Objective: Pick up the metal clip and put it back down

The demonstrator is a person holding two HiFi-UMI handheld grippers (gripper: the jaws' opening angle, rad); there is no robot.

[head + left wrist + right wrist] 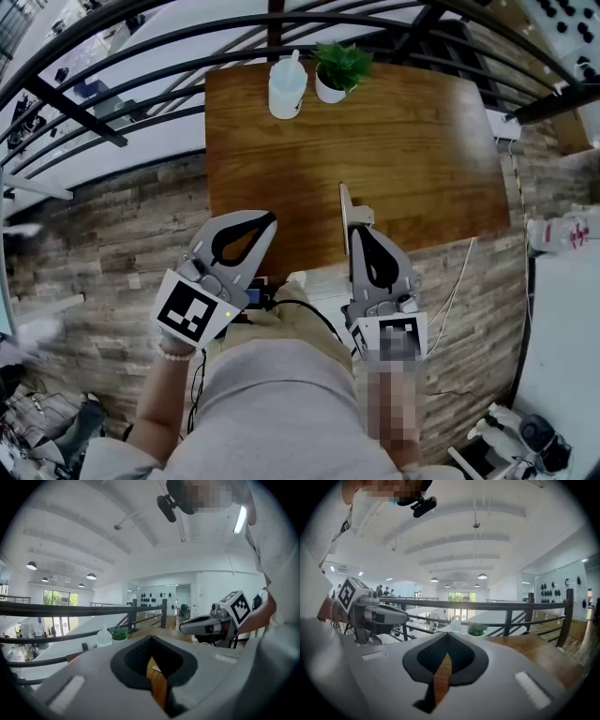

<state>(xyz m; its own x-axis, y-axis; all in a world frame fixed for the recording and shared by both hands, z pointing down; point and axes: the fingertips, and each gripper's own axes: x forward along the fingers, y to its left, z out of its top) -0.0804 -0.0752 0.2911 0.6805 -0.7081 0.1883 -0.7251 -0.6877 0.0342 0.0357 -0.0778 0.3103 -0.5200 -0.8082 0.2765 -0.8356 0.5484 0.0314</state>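
Wooden table [412, 159] | black railing [75, 112] behind | plank floor [103, 234] | plant [339, 67], bottle [287, 86] far edge

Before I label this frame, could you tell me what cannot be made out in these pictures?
Head view: the thin grey piece beside the right gripper is too small to confirm as the metal clip, or whether they touch.
Right gripper view: shut jaws hide the table ahead; no clip shows.
Left gripper view: the pale speck between its jaws is too small to name.
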